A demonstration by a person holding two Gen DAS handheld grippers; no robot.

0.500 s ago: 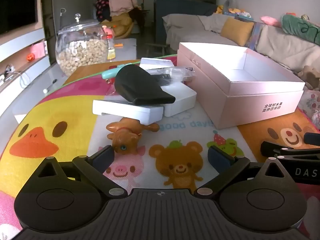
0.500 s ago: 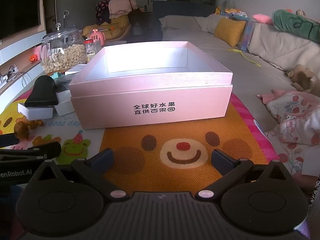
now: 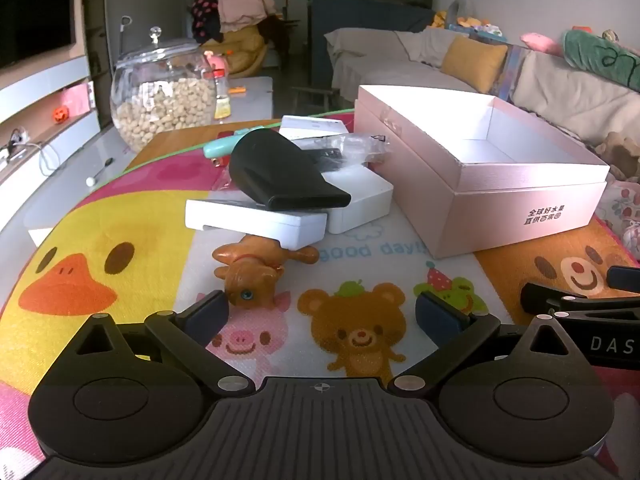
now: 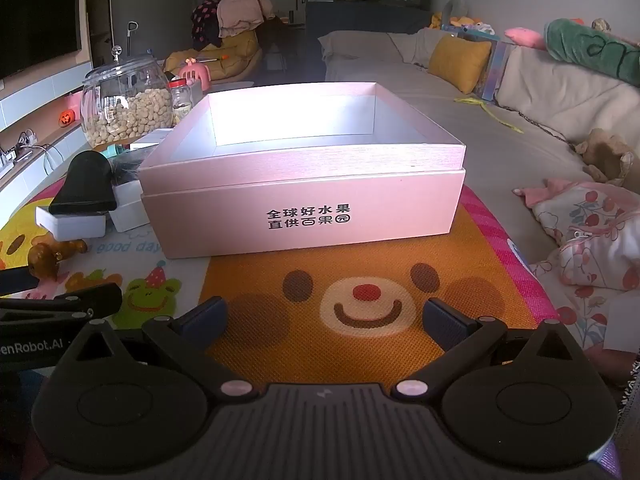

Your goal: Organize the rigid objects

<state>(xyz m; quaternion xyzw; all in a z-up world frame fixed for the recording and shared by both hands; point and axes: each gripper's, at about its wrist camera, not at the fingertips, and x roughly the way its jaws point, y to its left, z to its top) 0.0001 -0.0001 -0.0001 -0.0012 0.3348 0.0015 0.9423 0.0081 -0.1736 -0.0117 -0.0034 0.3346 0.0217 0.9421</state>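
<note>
Glossy brown toy animal (image 3: 250,276) lies near the matte pink cardboard box (image 4: 304,208); both claws gape empty.

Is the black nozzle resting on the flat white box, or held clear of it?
Touching. In the left wrist view the black nozzle lies directly on the flat white box, its wide mouth overlapping the box's top with no gap.

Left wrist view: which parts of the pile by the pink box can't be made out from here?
- Flat white box: top partly hidden under the black nozzle.
- Dark item behind the nozzle: blurred inside a clear bag.
- Teal object: mostly hidden by the nozzle.
- Pink box: near floor hidden by its wall.
</note>
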